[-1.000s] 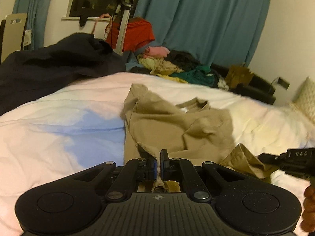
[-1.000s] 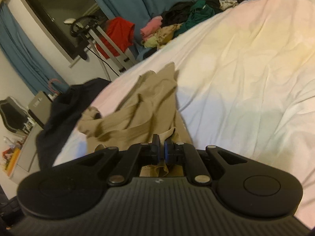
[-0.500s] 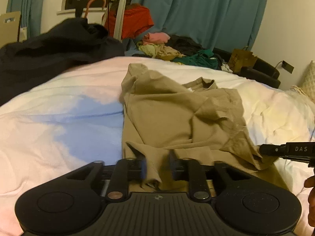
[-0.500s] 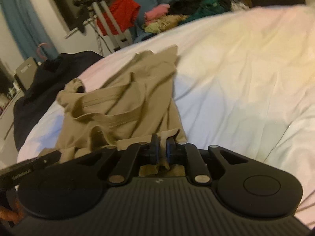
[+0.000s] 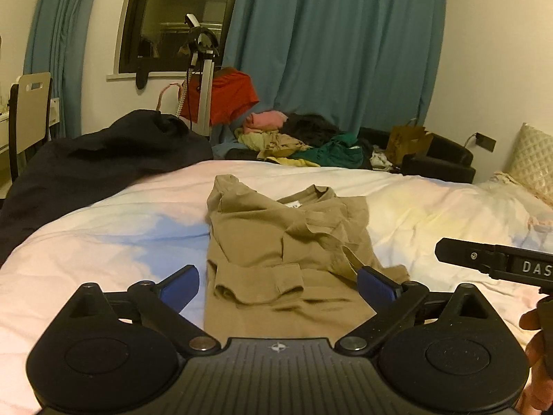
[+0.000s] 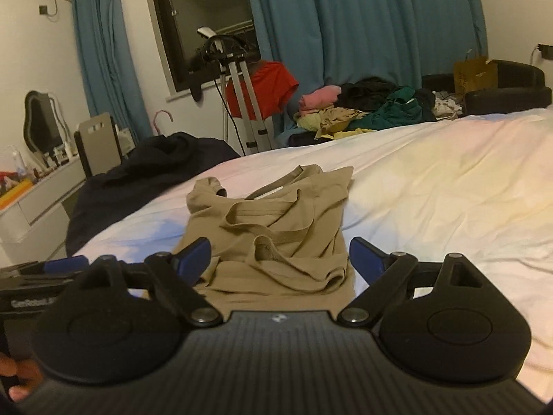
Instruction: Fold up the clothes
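A tan shirt [image 5: 287, 242] lies on the white bed, its sleeves folded in over the body and its collar at the far end; the right wrist view shows the same tan shirt [image 6: 273, 228]. My left gripper [image 5: 278, 285] hovers over the shirt's near hem, jaws opening wide, nothing between the blue pads. My right gripper [image 6: 280, 259] is also above the near hem, jaws opening, holding nothing. The right gripper [image 5: 494, 259] pokes in at the right edge of the left view, and the left gripper [image 6: 45, 269] shows at the left edge of the right view.
A dark garment [image 5: 103, 159] is heaped on the bed's far left corner. A pile of mixed clothes [image 5: 300, 141] lies beyond the bed, by teal curtains [image 5: 331, 48] and a metal stand with a red shirt [image 5: 228, 97]. A pillow [image 5: 532, 159] is at the right.
Both grippers were shut on the shirt's near hem; both have opened and let it go. They pulled back and rose, and the hem now lies flat on the bed.
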A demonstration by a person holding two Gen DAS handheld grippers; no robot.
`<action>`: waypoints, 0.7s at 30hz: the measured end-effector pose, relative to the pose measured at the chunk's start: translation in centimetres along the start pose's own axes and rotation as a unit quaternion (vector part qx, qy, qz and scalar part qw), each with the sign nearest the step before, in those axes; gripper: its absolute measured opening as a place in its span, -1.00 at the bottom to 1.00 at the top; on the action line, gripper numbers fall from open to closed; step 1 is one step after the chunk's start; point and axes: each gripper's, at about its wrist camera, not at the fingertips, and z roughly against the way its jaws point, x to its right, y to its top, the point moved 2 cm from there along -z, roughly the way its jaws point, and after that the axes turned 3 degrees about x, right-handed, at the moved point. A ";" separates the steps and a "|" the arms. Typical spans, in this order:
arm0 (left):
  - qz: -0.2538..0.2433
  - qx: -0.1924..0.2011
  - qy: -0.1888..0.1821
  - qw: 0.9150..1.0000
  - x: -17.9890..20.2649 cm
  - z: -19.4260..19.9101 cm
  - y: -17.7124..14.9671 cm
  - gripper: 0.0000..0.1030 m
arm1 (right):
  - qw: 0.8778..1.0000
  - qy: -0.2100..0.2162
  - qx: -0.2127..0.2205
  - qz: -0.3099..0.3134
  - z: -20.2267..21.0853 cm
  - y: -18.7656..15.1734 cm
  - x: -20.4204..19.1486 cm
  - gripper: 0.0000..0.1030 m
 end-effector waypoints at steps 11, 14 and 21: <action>0.205 -0.126 -0.007 0.971 -6.9 1.1 -4.3 0.62 | 0.968 0.020 -0.079 -0.239 1.3 -3.7 5.9 0.72; 0.259 -0.153 -0.017 0.954 -7.9 0.1 -5.5 0.55 | 0.945 0.027 -0.104 -0.309 1.2 -5.5 7.2 0.73; 0.270 -0.184 -0.012 0.945 -7.4 -1.6 -6.9 0.40 | 0.893 0.032 -0.164 -0.417 0.2 -9.5 8.5 0.57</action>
